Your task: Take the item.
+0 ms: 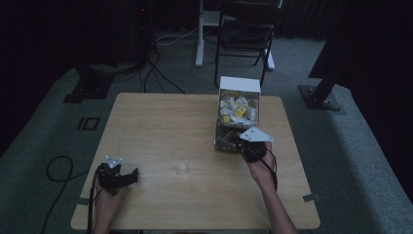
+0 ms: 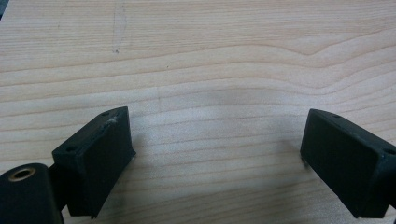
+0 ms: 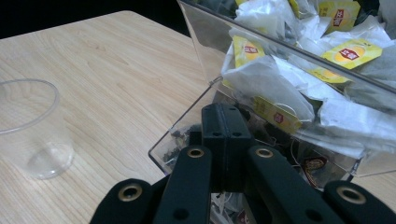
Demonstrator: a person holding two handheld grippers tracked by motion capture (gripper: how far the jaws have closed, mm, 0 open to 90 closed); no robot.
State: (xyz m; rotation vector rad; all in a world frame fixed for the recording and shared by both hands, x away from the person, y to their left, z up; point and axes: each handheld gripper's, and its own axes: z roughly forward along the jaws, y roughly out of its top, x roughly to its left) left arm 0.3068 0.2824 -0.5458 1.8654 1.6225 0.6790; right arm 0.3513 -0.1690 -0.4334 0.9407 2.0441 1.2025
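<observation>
Left gripper (image 1: 127,176) rests on table (image 1: 160,117), jaws apart and empty; right gripper (image 3: 227,122), jaws pressed together, at clear teabag box (image 1: 237,117) beside plastic cup (image 1: 180,162).

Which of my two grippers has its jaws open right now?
The left gripper: its jaws stand wide apart over bare table. The right gripper, at the clear tea-bag box, has its jaws pressed together.

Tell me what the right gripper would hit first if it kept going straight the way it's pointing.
Most likely the clear box of tea bags. The right gripper, jaws closed, sits at the box's low front opening, so going on it would probably meet the loose bags inside, though depth is unclear.
</observation>
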